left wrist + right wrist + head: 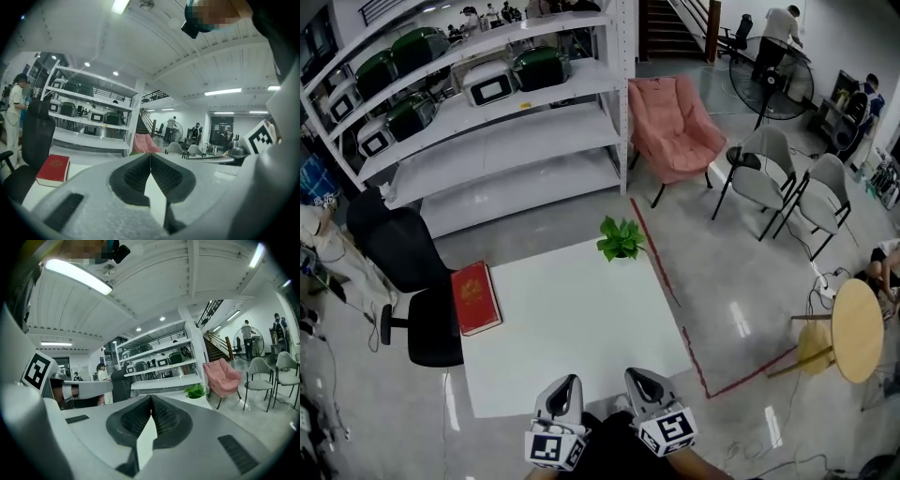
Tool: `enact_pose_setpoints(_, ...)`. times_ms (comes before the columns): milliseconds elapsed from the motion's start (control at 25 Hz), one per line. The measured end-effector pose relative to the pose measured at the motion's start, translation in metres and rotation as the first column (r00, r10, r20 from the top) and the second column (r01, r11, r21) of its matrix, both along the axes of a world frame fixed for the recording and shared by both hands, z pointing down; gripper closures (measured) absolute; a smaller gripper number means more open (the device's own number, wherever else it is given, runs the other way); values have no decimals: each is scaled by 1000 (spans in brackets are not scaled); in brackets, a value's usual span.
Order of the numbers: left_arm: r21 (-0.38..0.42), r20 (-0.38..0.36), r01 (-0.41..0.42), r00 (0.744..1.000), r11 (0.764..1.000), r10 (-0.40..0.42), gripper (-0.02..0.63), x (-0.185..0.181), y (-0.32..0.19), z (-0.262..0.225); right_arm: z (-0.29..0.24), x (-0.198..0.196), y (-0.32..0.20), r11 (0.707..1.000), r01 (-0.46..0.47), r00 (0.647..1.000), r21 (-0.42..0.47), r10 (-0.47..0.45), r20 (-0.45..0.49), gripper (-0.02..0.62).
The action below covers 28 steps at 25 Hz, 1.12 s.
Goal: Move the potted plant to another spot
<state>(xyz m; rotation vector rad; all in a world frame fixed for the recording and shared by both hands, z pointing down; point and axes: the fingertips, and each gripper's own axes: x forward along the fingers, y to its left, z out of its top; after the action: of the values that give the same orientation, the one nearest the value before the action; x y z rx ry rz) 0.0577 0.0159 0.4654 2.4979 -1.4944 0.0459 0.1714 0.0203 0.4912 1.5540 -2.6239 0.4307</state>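
A small green potted plant (620, 239) stands at the far right corner of the white table (572, 323); in the right gripper view the plant (195, 391) shows in the distance. Both grippers hang at the table's near edge, far from the plant. My left gripper (566, 386) is shut with nothing in it, its jaw tips meeting (150, 155). Beside it, my right gripper (642, 380) is also shut and empty, tips together (151, 397).
A red book (475, 297) lies at the table's left edge, next to a black office chair (412, 272). White shelving (487, 122) stands behind, a pink armchair (675, 127) and grey chairs (764, 173) to the right. Red tape (670, 286) marks the floor.
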Motion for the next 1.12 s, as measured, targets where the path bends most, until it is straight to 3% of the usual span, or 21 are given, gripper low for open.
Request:
enact_pose_setpoints(360,2,3,42,999,999,-42,589,3,-30,3,14,11,-47,1000,20,1000,-16,-20,-12,584)
enact_pose_setpoints(880,24,-3,-11,1000,1000,11,589,9,-77,10,38,14,-116,1000,3,997,-29,-5,-78,584)
enact_pose_setpoints(1120,10,1,-37,999,999,37,589,12,-105,16,54,22,-158,999,-23,988,-43,16,-152,584)
